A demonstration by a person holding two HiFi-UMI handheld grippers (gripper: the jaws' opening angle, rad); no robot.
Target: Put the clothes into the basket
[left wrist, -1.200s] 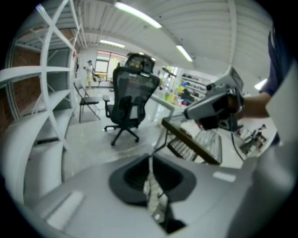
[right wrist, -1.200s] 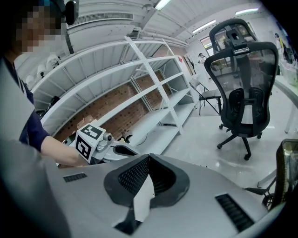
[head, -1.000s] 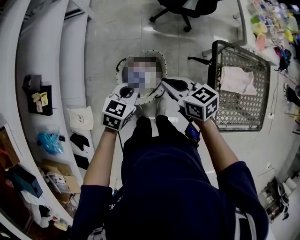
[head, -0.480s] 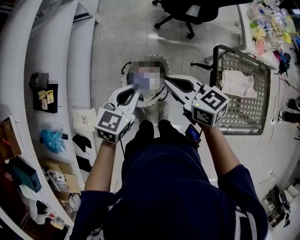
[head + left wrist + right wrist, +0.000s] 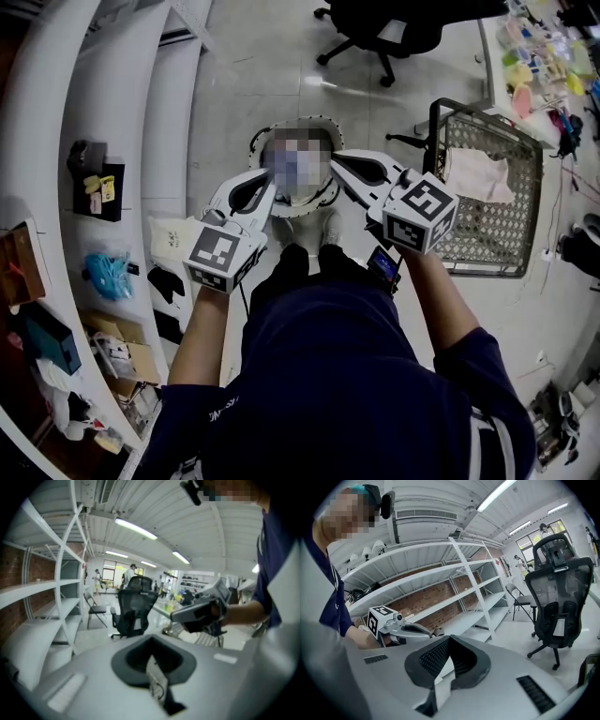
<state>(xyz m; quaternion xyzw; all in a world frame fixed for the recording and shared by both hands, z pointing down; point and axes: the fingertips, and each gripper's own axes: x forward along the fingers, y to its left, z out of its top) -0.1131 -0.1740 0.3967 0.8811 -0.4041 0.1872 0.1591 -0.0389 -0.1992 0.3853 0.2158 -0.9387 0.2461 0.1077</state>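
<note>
A black wire-mesh basket (image 5: pixel 497 234) stands on the floor at the right of the head view, and a pale cloth (image 5: pixel 473 173) lies inside it. My left gripper (image 5: pixel 266 174) and right gripper (image 5: pixel 337 156) are held up side by side in front of the person, left of the basket. Both are shut with nothing between the jaws. The left gripper view shows its own tips (image 5: pixel 151 640) meeting and the right gripper (image 5: pixel 201 612) beside it. Likewise the right gripper view shows closed tips (image 5: pixel 448 638) and the left gripper (image 5: pixel 401 630).
A round white-rimmed thing (image 5: pixel 323 192) sits on the floor below the grippers, partly under a mosaic patch. White shelves (image 5: pixel 56 141) with small items curve along the left. A black office chair (image 5: pixel 375 28) stands ahead, and a cluttered table (image 5: pixel 544 47) is at the top right.
Both grippers have risen and now point more level. In the head view the left marker cube drifted down-left and the right one slightly right. Both stayed shut and empty.
</note>
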